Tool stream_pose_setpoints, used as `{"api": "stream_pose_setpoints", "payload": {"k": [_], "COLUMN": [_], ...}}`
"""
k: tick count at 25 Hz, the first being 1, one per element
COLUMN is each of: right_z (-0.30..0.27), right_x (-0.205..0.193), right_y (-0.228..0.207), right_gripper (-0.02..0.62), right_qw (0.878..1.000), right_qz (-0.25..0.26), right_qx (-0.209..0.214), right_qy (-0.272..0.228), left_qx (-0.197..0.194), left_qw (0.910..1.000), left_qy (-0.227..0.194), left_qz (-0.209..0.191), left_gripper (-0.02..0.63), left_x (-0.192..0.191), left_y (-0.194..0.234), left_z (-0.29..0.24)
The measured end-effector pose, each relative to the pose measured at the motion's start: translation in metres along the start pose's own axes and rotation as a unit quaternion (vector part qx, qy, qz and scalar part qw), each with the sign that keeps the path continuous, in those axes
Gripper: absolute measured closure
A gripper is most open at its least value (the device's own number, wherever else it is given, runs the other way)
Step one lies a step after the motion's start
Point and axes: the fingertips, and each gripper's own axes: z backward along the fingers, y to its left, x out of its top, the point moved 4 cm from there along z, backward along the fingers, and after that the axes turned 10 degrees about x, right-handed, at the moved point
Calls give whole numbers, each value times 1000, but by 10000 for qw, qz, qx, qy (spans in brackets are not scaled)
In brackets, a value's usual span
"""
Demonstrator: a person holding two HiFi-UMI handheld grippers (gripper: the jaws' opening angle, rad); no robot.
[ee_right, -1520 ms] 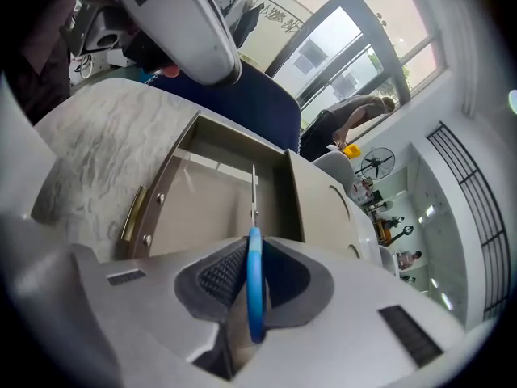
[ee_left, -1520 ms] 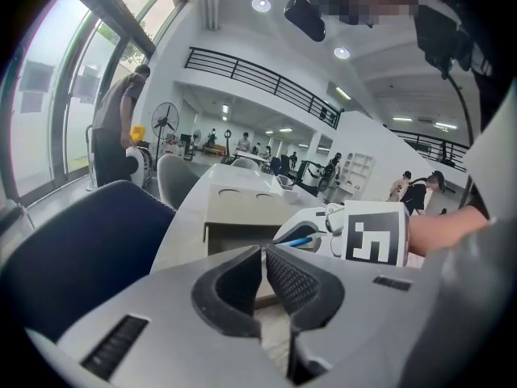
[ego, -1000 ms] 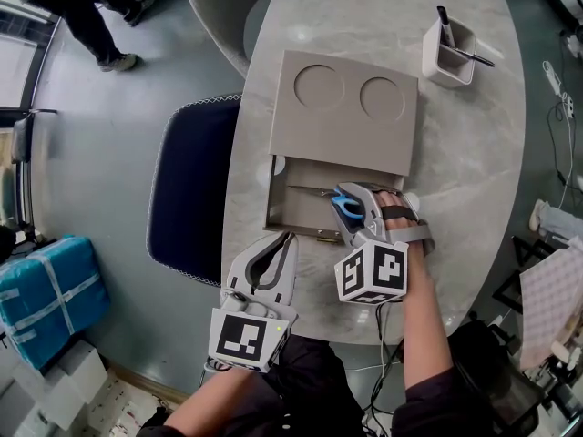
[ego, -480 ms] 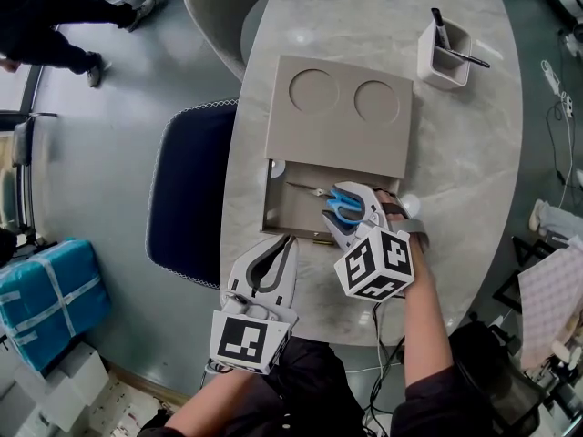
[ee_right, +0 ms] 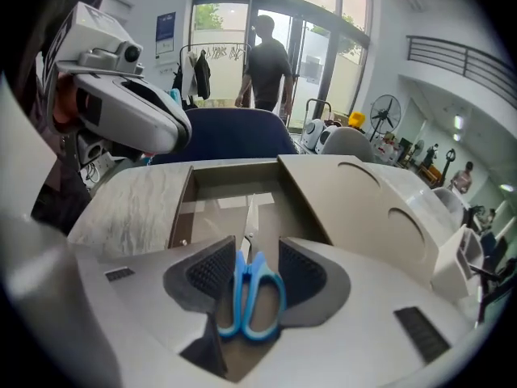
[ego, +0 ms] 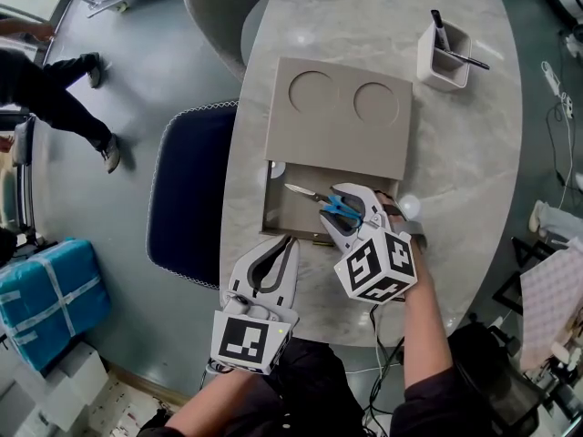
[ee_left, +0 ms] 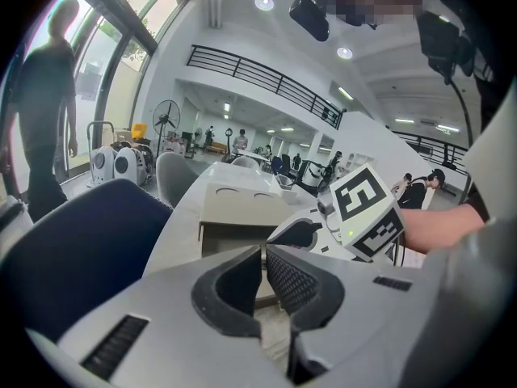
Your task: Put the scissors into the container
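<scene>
Here's the big oval marble table [ego: 474, 153] filling the head view, with a dark blue chair [ego: 187, 198] tucked in at its left edge and a grey chair [ego: 219, 7] up at the far end. In the middle of the table sits the container [ego: 342, 135], a flat tan box with two round recesses in its lid and an open compartment [ego: 290, 212] on the near side. The action is right at that compartment. The right gripper [ego: 339, 209] reaches in over the compartment's near right corner. Its jaws stand wide apart, and in the right gripper view [ee_right: 257, 249] the pads sit on either side of the blue handles with no squeeze on them. The left gripper [ego: 290, 241] hangs back over the table's near edge, just in front of the container and left of its partner. The left gripper view [ee_left: 264, 257] shows its jaws brought together with only a hairline slit between the pads and nothing in them. At the far right of the table is a small white pen holder [ego: 446, 48], with dark pens poking out of it, well apart from everything else. The scissors [ego: 310, 196] are down inside the open compartment, lying flat on its floor. Their closed silver blades point away toward the compartment's far left, and their blue handles [ee_right: 237, 290] rest between the right gripper's spread jaws.
</scene>
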Motion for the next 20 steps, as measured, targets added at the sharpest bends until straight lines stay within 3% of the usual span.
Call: {"api": "stream_pose_setpoints", "payload": {"k": [3, 5, 13, 20], "right_z": [5, 7, 28, 76], "right_x": [-1, 0, 8, 25], "right_y": [-6, -8, -3, 0], "right_gripper": [535, 580, 598, 598], "right_qw": [9994, 9990, 9971, 9935], "right_qz": [111, 179, 372, 168], "right_qx": [-319, -400, -641, -1123], "right_qy": [35, 60, 194, 52], "left_qx": [34, -15, -111, -185], "left_qw": [10000, 10000, 9996, 9984], "left_qy": [-60, -40, -166, -408], "left_qz": [-44, -59, -193, -341], "left_gripper": [577, 577, 578, 583], "left_x": [0, -1, 11, 38], "left_y": [0, -2, -10, -18], "left_z": [-1, -2, 6, 23]}}
